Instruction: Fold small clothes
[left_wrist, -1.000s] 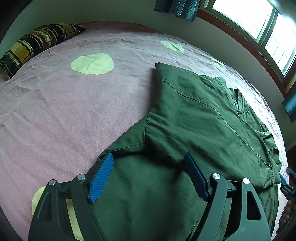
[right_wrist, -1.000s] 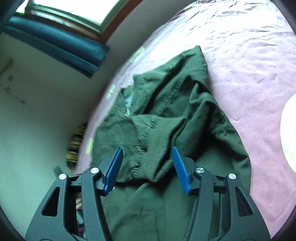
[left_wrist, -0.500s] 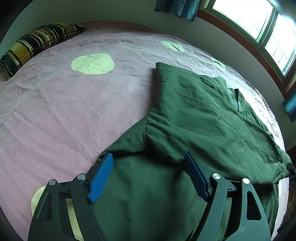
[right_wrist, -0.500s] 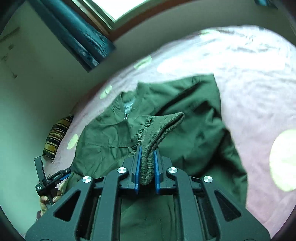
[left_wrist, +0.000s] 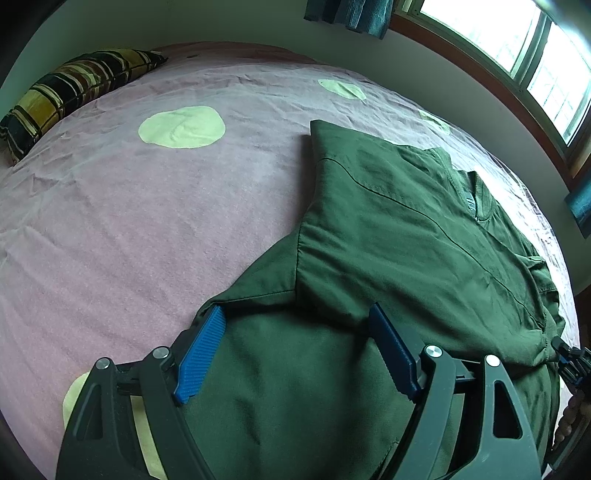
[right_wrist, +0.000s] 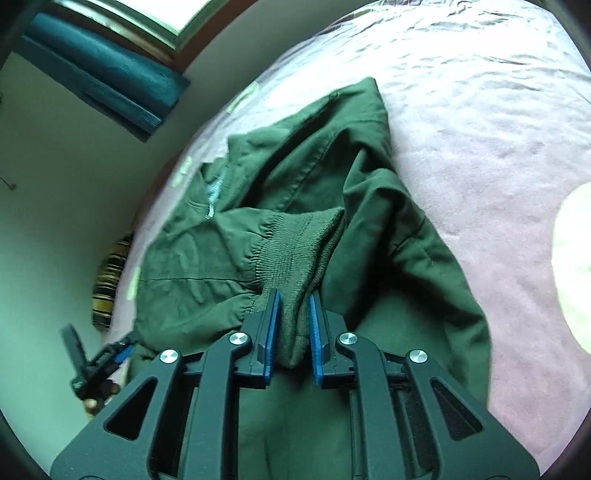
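My right tool (right_wrist: 291, 325) pinches the ribbed cuff (right_wrist: 299, 251) of the green jacket (left_wrist: 388, 258), which lies on the pink bed (left_wrist: 147, 221). My left tool (left_wrist: 295, 350) gapes wide over its fabric.

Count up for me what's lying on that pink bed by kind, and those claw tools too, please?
Green jacket: 1, with its ribbed cuff pinched in the right gripper
Striped pillow: 1
Grippers: 2, the left gripper open over the jacket
Total: 4, on the pink bedspread
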